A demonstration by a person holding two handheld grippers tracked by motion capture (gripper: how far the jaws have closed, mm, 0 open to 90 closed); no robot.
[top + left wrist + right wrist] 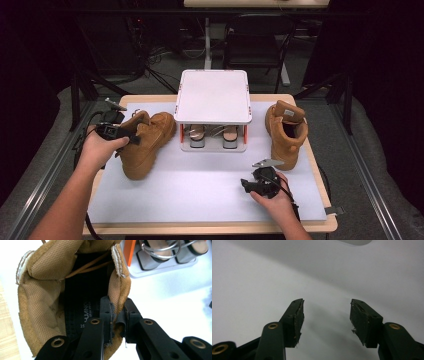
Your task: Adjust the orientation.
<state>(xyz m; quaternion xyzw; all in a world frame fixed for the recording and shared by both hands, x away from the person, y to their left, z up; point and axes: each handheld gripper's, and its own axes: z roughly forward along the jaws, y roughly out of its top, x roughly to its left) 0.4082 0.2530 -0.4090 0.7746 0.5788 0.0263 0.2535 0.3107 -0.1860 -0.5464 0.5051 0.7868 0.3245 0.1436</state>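
Note:
A tan suede boot [146,142] lies at the left of the white mat, its toe toward the near side. My left gripper [131,139] is shut on the rim of this boot's collar [119,296]; one jaw is inside the dark opening, the other outside. A second tan boot [286,131] stands upright at the right of the mat. Near the front right, my right gripper [246,185] rests low over the mat, pointing left. Its fingers [295,320] stand apart with only bare white mat between them.
A white two-level shoe rack [213,96] stands at the back centre, with a pair of strappy block-heel sandals [214,135] on its lower shelf [165,265]. The mat [200,185] covers a wooden table. A chair and cables lie beyond the table.

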